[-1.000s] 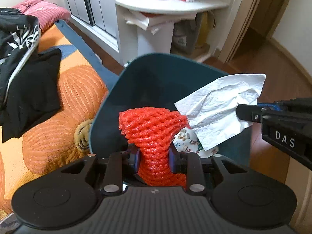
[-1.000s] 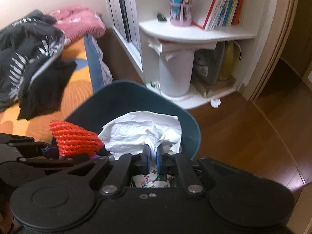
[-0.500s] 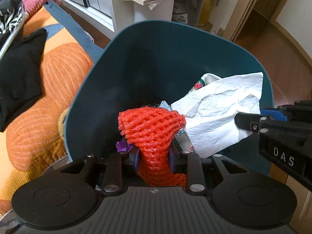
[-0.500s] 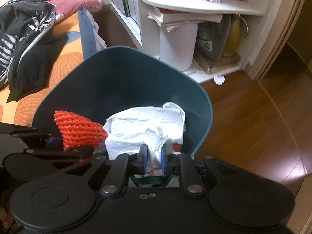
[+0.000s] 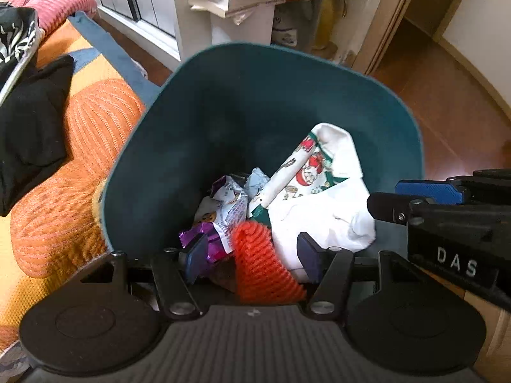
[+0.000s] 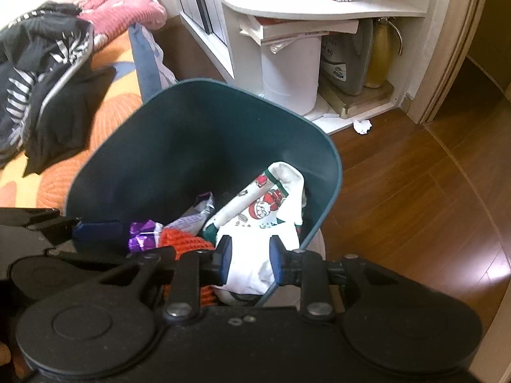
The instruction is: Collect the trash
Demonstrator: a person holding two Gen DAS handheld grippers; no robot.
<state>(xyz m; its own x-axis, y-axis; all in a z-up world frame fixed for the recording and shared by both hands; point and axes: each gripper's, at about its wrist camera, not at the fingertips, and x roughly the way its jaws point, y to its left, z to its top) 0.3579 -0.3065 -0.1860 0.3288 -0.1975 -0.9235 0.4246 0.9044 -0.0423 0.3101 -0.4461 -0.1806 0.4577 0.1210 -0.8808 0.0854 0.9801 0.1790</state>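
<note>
A dark teal trash bin (image 5: 191,102) (image 6: 153,146) stands below both grippers. My left gripper (image 5: 252,255) is open over its near rim; the orange foam net (image 5: 262,268) lies loose between the spread fingers, inside the bin. My right gripper (image 6: 249,260) is open too, with the white tissue (image 6: 252,265) lying free between its fingers on the pile. The tissue also shows in the left wrist view (image 5: 319,220). A printed white wrapper (image 5: 313,166) (image 6: 268,201) and purple snack wrappers (image 5: 220,210) (image 6: 140,236) lie in the bin.
An orange patterned bed cover (image 5: 76,134) with black clothes (image 5: 25,127) lies to the left. A white corner shelf (image 6: 319,9) with a white bucket (image 6: 290,70) and jugs stands behind. A crumpled paper scrap (image 6: 362,126) lies on the wooden floor (image 6: 415,191).
Both grippers opened over the bin. The orange net and the white tissue dropped out of the fingers into the bin, uncovering the printed wrapper and snack wrappers below.
</note>
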